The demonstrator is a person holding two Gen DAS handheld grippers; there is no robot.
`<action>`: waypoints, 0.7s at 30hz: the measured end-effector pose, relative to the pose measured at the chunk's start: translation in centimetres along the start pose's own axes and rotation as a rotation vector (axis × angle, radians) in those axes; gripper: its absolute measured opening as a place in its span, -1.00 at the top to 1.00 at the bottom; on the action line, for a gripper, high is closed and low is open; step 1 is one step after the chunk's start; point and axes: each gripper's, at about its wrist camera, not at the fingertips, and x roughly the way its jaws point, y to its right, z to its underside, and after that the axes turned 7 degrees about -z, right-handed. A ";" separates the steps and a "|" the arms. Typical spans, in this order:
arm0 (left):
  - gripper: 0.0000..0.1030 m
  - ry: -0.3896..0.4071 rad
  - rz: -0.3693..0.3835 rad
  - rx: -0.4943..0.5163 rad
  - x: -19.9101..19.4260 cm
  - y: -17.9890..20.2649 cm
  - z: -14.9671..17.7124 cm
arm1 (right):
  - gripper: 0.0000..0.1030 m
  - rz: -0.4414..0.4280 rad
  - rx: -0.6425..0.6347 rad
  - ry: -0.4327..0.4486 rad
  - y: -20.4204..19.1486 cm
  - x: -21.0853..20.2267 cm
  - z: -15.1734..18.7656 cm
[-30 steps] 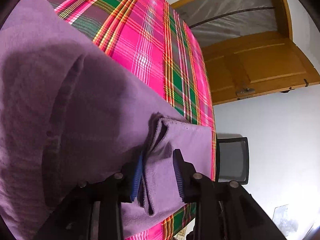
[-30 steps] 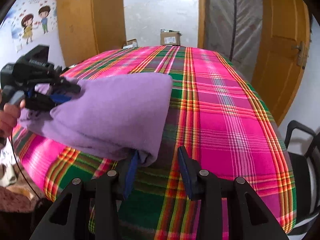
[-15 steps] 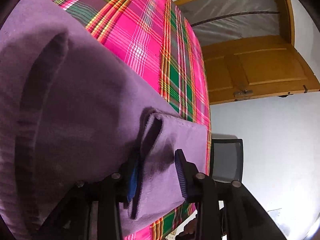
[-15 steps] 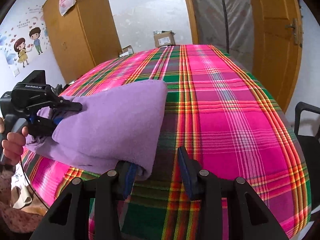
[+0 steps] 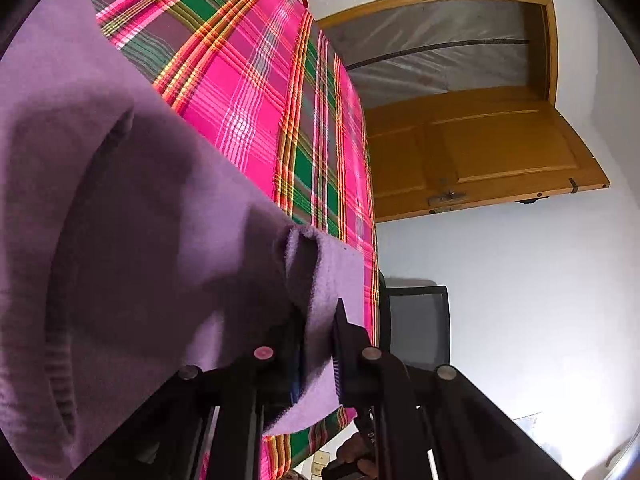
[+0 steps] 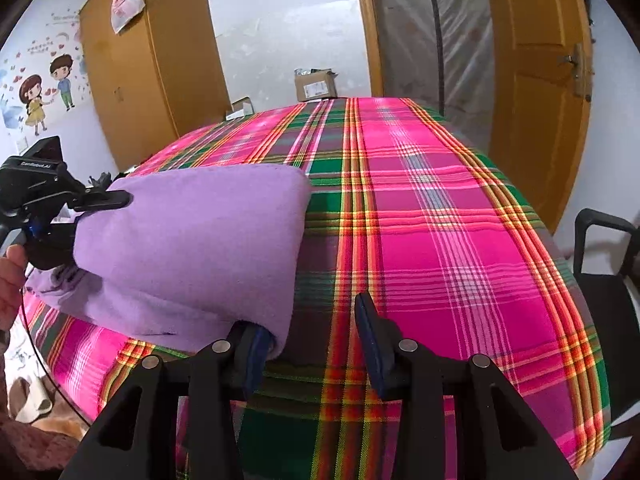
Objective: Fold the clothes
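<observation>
Purple garment (image 6: 192, 240), folded, lies on the plaid-covered counter (image 6: 440, 240); left gripper (image 5: 318, 344), jaws just closing, pinches one corner; right gripper (image 6: 312, 344) gapes, one pad touching cloth.

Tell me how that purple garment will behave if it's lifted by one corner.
The purple garment is probably floppy: it sags and creases around the left gripper, whose jaws have just closed on a fold. Its fleecy surface likely resists slipping. Folded thick, it may unfold when raised.

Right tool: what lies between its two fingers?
In the right wrist view, the right tool spans bare plaid cloth; the purple garment touches only its left finger.
</observation>
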 end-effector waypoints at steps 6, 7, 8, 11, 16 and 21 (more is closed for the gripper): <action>0.76 -0.021 -0.048 -0.054 1.5 -2.0 -0.1 | 0.19 0.017 -0.023 -0.035 -0.4 0.1 0.2; 0.76 -0.022 -0.050 -0.053 1.7 -2.0 0.0 | 0.19 0.026 -0.038 -0.038 -0.6 0.1 0.3; 0.76 -0.022 -0.053 -0.049 1.8 -1.8 0.0 | 0.19 0.038 -0.058 -0.047 -0.9 0.1 0.4; 0.75 -0.031 -0.074 -0.042 2.1 -1.7 -0.1 | 0.19 0.043 -0.090 -0.083 -1.0 0.0 0.3; 0.73 -0.045 -0.072 -0.055 1.9 -1.8 -0.2 | 0.19 0.030 -0.137 -0.122 -0.7 -0.9 0.2; 0.72 -0.054 -0.079 -0.067 2.0 -1.9 -0.1 | 0.19 -0.129 -0.075 -0.104 0.0 -3.0 -0.2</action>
